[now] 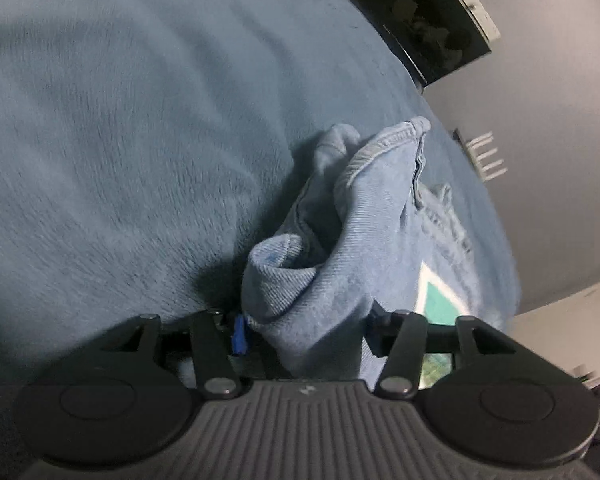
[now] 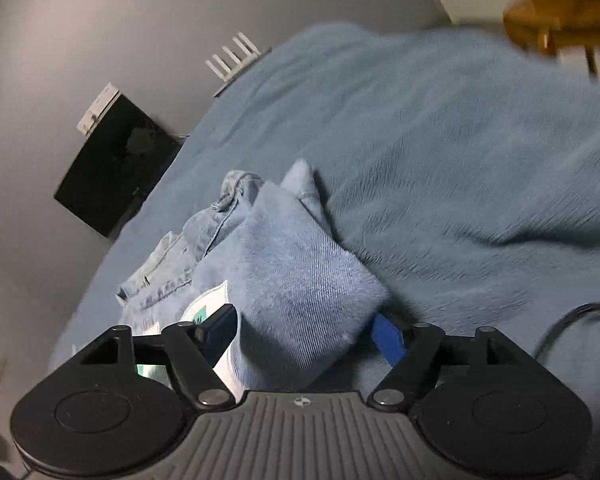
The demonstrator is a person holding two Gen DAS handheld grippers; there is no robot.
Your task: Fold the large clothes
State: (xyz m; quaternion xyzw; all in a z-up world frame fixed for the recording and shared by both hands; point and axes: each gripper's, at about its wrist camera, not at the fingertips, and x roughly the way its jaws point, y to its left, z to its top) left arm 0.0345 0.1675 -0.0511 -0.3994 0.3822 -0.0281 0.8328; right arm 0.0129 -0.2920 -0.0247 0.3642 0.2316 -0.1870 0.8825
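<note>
Left gripper point(image 1: 306, 334) stood part open, a fold of the jeans point(image 1: 376, 216) between its fingers; contact with the pads could not be confirmed. The jeans lay bunched on the blue blanket point(image 1: 120, 140). Right gripper point(image 2: 304, 334) likewise stood wide around denim, grip undetermined.

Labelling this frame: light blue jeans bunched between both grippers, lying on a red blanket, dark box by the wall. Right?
One error: the blanket is blue, not red, as the right wrist view shows. The rest holds: light blue jeans bunched between the left gripper and right gripper, dark box by the wall.
</note>
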